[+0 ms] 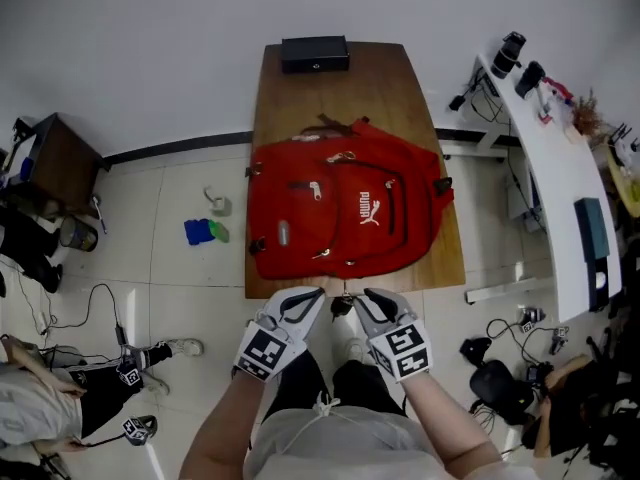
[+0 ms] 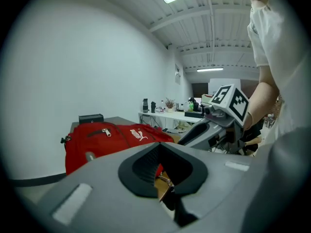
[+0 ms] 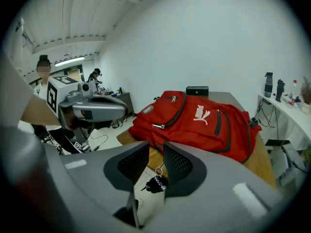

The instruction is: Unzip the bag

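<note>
Left gripper [image 1: 312,294] and right gripper [image 1: 374,296], both part-open and empty, hover just short of the red bag [image 1: 345,213].

The red backpack [image 1: 345,208] fills the near half of the tabletop [image 1: 400,88] almost side to side, leaving only a thin strip of bare wood along the near rim. Beyond it the wood lies open up to a black box [image 1: 315,53] at the far end. At the near rim the left tongs [image 1: 316,295] and right tongs [image 1: 369,295] crowd close together, a small dangling keyring [image 1: 343,305] between them.
</note>
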### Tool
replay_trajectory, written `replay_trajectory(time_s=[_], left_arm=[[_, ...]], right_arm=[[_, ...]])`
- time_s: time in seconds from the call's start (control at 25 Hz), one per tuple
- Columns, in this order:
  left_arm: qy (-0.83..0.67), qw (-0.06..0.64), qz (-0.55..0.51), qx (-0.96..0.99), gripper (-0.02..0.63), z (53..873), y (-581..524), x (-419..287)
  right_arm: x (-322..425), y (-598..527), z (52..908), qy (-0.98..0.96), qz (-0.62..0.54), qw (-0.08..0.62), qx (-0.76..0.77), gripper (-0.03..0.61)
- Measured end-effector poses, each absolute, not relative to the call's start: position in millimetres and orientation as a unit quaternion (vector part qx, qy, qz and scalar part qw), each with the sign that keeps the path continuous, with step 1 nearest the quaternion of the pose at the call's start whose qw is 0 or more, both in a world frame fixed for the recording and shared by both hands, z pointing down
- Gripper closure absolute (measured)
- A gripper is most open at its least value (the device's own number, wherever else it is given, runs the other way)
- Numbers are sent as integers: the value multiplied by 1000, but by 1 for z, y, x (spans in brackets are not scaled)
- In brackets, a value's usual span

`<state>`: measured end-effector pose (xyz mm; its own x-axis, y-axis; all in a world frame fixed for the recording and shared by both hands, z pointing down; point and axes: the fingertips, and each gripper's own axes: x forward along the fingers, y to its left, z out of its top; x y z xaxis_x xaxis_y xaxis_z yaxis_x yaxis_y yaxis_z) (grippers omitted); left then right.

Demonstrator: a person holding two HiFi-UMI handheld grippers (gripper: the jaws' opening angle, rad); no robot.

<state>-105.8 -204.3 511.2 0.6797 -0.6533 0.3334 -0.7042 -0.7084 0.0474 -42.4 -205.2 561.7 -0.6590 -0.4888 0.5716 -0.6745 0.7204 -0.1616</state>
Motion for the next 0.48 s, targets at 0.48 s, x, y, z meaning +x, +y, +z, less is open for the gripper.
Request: replay_trajectory(time_s=[0.48], left_arm=[[-332, 136, 202, 911, 607, 597, -259, -83]], right_arm=[[-68, -238, 673, -842, 214, 319, 378, 447]])
